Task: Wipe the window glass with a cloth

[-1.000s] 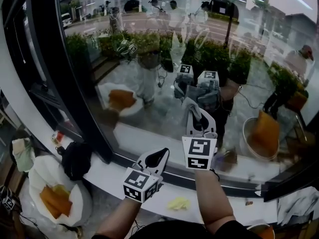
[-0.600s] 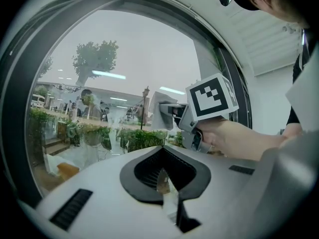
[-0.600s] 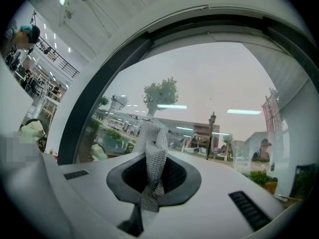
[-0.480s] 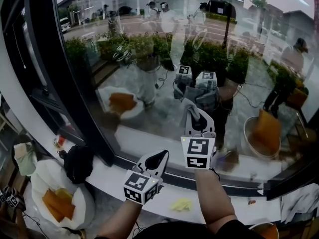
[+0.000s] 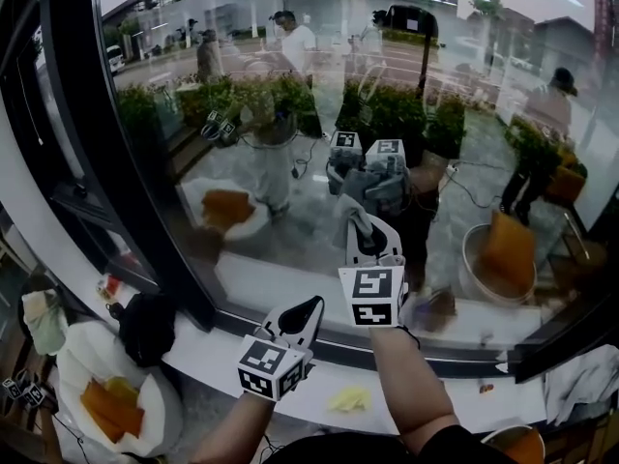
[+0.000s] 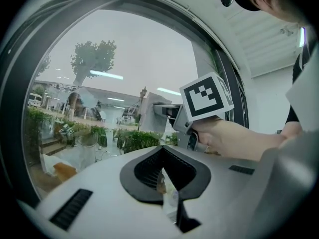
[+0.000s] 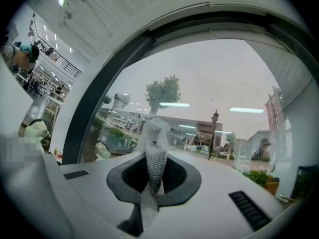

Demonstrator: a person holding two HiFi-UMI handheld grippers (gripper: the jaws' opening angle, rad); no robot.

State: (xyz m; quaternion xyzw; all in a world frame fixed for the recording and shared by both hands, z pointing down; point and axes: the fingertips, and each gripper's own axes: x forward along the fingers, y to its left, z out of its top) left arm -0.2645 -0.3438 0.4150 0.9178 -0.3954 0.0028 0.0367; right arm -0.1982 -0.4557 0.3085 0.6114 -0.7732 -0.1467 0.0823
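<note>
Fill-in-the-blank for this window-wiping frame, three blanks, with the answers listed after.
1. The right tool is shut on a grey ____.
2. The left tool, jaws together, hangs ____ than the right one, near the white sill.
3. The crumpled scrap lying on that sill is ____ in colour.
Missing words: cloth; lower; yellow.

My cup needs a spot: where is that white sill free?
The white sill is bare between the black bag and the left tool, and again right of the yellow scrap. Left of that bag it is crowded.
</note>
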